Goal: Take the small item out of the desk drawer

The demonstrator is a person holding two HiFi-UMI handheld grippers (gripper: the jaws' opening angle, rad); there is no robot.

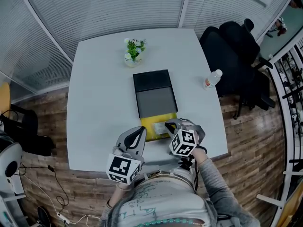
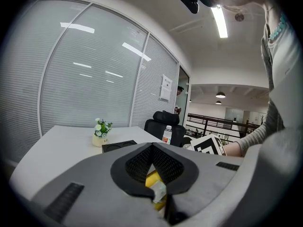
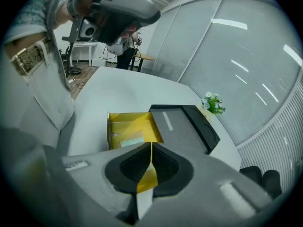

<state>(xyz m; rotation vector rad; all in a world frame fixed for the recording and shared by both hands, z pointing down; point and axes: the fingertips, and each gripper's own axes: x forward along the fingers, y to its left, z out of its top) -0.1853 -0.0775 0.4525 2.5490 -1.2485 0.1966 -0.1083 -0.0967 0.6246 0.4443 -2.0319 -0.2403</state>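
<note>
**Small item in the opened drawer, both grippers closed at the drawer's front**

The small item (image 3: 125,140) is seen lying flat on the bottom of the yellow drawer (image 3: 137,119), which is drawn out of the grey desk organiser (image 1: 156,98) toward the person. The right gripper (image 3: 151,148) is held over the drawer's right side, pointed steeply down, its jaws pressed together with nothing between them. The left gripper (image 2: 152,148) is positioned at the drawer's left front edge, its jaws likewise closed at the tips; whether it touches the drawer cannot be told. The item is shown as a thin, pale, flat packet. The organiser is set on a white table (image 1: 99,108), with a potted plant (image 1: 134,52) behind it and a water bottle (image 1: 212,78) to its right. A black chair (image 1: 232,46), a wooden floor (image 1: 246,126) and glass walls covered by blinds (image 1: 109,8) are seen around the table.
</note>
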